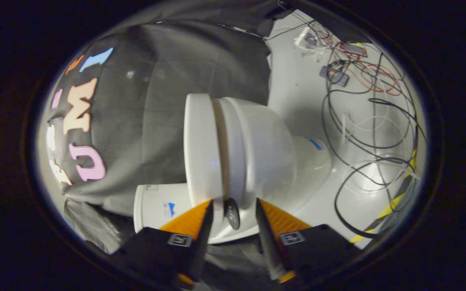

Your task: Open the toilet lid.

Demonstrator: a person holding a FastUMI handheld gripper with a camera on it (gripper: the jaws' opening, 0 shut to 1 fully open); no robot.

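The toilet lid (201, 149) lies closed on its seat; the tool (233, 204), spread and empty, approaches its rim.

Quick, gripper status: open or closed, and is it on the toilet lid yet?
Gripper: open, holding nothing. Its fingers sit apart just short of the toilet lid, whose edge lies by one fingertip; neither finger presses on it.
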